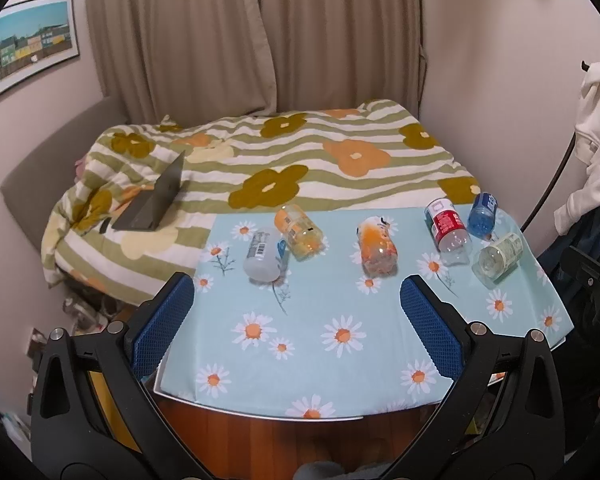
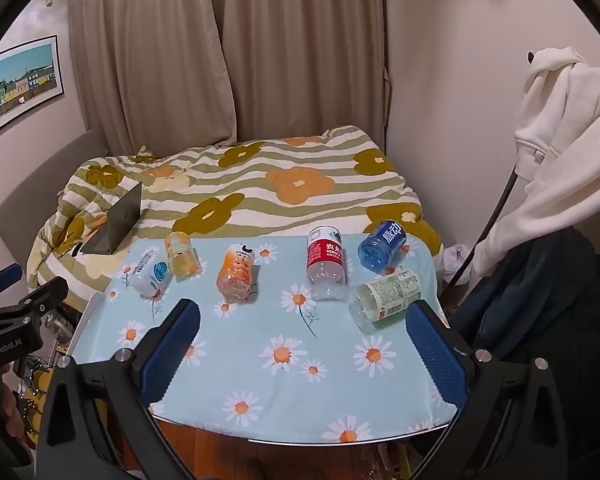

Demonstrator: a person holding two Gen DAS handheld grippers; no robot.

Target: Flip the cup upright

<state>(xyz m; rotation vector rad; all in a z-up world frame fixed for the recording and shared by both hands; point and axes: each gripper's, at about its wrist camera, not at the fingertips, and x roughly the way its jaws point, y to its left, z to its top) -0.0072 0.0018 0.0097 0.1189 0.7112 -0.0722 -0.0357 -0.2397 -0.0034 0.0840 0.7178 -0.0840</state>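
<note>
Several cut-bottle cups lie on their sides across the far half of the daisy-print table (image 1: 300, 360): a white one (image 1: 263, 256), a yellow one (image 1: 300, 232), an orange one (image 1: 377, 249), a red-labelled clear one (image 1: 447, 227), a blue one (image 1: 482, 216) and a green-labelled one (image 1: 499, 257). They also show in the right wrist view: white (image 2: 150, 272), yellow (image 2: 182, 255), orange (image 2: 237, 272), red (image 2: 326, 264), blue (image 2: 381, 246), green-labelled (image 2: 388, 295). My left gripper (image 1: 298, 300) is open and empty above the table's near half. My right gripper (image 2: 303, 322) is open and empty, short of the cups.
A bed with a flowered quilt (image 1: 300, 160) lies right behind the table, with an open laptop (image 1: 156, 200) on it. White clothing (image 2: 560, 140) hangs at the right. The left gripper's body (image 2: 8, 320) shows at the left of the right wrist view.
</note>
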